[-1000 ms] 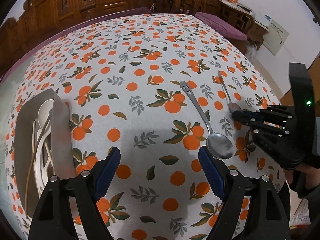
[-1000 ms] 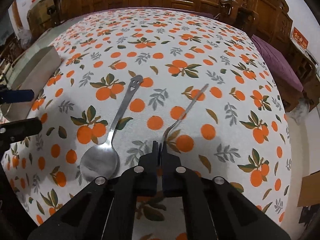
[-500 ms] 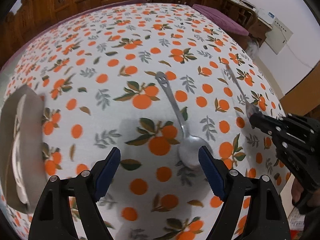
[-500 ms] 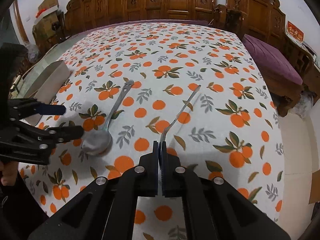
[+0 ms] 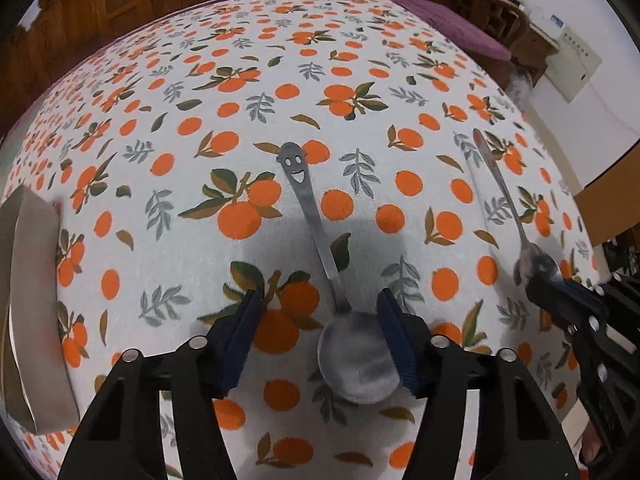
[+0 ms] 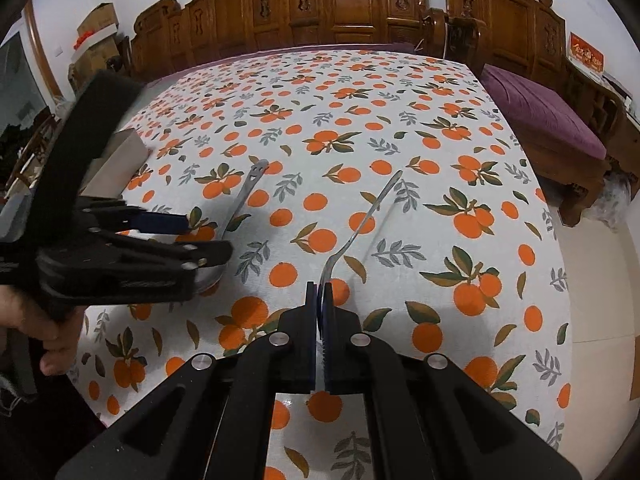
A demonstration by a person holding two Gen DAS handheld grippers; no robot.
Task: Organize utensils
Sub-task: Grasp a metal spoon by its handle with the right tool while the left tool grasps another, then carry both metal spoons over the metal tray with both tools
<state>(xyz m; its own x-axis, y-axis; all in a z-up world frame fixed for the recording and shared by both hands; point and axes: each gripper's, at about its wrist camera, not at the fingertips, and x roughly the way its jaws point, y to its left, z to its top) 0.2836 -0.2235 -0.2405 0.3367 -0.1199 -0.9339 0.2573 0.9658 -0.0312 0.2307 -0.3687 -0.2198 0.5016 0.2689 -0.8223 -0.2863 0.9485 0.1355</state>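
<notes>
At the far left a grey metal tray sits on the orange-print tablecloth (its contents cannot be made out from here). The left gripper has just been narrowing, its blue pads either side of the bowl of the smiley-handled spoon, not yet pressing it. To the right, the right gripper is clenched on the fork at its tine end, handle pointing away over the cloth.

A dull brushed-metal spoon and shinier metal fork are lying on matt printed cloth; carved wood furniture is gleaming, polished.
</notes>
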